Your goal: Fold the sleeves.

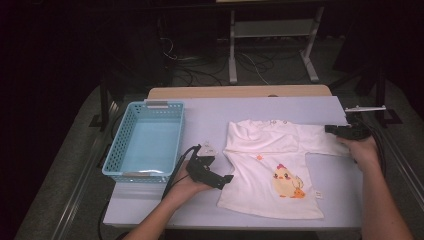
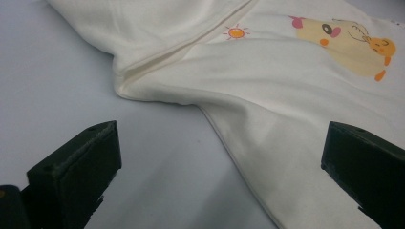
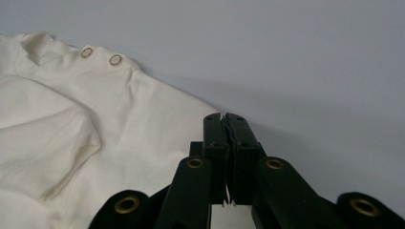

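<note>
A small white T-shirt (image 1: 272,170) lies flat on a pale grey table (image 1: 210,120), to the right of centre. Its front faces up and carries a printed yellow chick (image 1: 286,182) with a smaller orange figure beside it, plus a tiny orange sun (image 2: 236,32) near the left armpit seam. The sleeve on the left side is folded in over the chest; the other sleeve stretches out toward the table's right edge.

The right gripper (image 1: 334,129), held in the person's right hand (image 1: 361,148), sits at the end of that outstretched sleeve. In the right gripper view its 2 black jaws are pressed together with a thin edge of white cloth pinched between them, the sleeve running away to the left (2 small metal snaps (image 3: 100,56) mark the shoulder by the collar).

The left gripper (image 1: 222,177), in the person's left hand (image 1: 187,184), rests low at the shirt's left side, just beside the lower part of the side seam. Its jaws stand wide apart and hold nothing: in the left gripper view the hem edge and bare table lie between them, with 1 jaw over the table and the other over the cloth.

A light blue plastic basket (image 1: 115,155) stands on the left part of the table, well apart from the shirt.
</note>
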`<state>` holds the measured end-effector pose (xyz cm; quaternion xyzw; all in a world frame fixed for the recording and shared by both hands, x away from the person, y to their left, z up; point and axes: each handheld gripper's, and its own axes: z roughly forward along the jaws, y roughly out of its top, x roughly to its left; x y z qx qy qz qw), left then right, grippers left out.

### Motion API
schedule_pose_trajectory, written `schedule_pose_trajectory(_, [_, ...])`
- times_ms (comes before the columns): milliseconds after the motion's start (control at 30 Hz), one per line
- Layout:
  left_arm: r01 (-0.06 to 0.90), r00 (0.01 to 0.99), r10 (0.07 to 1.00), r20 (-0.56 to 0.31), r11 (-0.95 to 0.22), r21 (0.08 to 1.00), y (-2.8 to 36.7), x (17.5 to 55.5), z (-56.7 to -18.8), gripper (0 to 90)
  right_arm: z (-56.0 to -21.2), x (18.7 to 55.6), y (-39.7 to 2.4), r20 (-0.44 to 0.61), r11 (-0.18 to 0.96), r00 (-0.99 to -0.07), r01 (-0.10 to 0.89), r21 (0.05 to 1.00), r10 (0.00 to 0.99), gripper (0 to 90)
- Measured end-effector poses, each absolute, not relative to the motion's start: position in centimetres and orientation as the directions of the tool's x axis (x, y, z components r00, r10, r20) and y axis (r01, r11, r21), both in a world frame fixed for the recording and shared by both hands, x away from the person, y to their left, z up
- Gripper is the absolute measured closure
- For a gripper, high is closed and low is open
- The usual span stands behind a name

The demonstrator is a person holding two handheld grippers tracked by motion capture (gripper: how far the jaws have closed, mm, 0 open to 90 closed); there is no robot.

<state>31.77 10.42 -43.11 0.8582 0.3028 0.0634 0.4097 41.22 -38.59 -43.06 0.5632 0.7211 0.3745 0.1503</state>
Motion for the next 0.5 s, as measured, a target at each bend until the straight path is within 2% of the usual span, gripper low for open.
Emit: schedule_pose_trajectory(500, [0.455,0.816,0.563,-0.13,-0.487,0.746,10.4,31.8,-43.0,0.0,-41.7,41.0,-37.6,0.232,0.098,-0.381,0.675,0.731,0.895,85.8])
